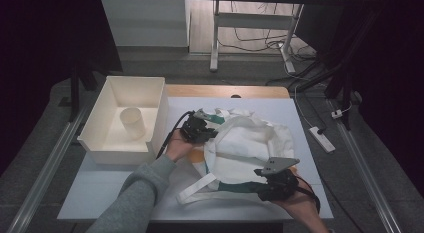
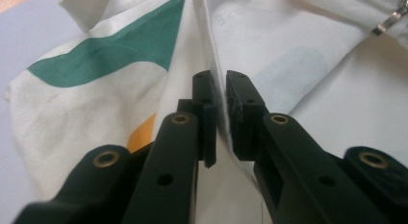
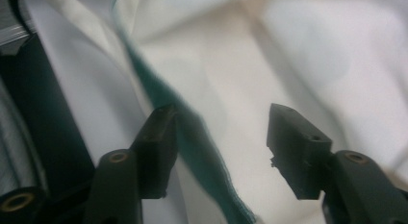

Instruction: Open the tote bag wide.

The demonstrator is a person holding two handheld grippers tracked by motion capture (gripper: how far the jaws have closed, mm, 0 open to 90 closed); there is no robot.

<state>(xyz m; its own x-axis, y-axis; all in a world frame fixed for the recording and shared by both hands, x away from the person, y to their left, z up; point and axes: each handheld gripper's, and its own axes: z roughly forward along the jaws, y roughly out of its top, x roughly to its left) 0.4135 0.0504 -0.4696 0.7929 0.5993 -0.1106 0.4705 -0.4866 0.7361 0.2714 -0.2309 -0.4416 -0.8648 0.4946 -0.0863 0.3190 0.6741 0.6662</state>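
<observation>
Nearest, at the front right of the table (image 1: 100,193): right gripper (image 1: 267,185) with jaws well apart, hovering over a green-edged fold, pads off the cloth. Spread across the middle: a rumpled cream cloth bag (image 1: 250,143) with green and orange patches, one strap (image 1: 197,189) trailing toward the front edge. Farther back, at its left side: left gripper (image 1: 212,130) pinched on a cream edge of the bag. Beyond, far left: a cream bin (image 1: 150,100) holding a cup (image 1: 132,122).
</observation>
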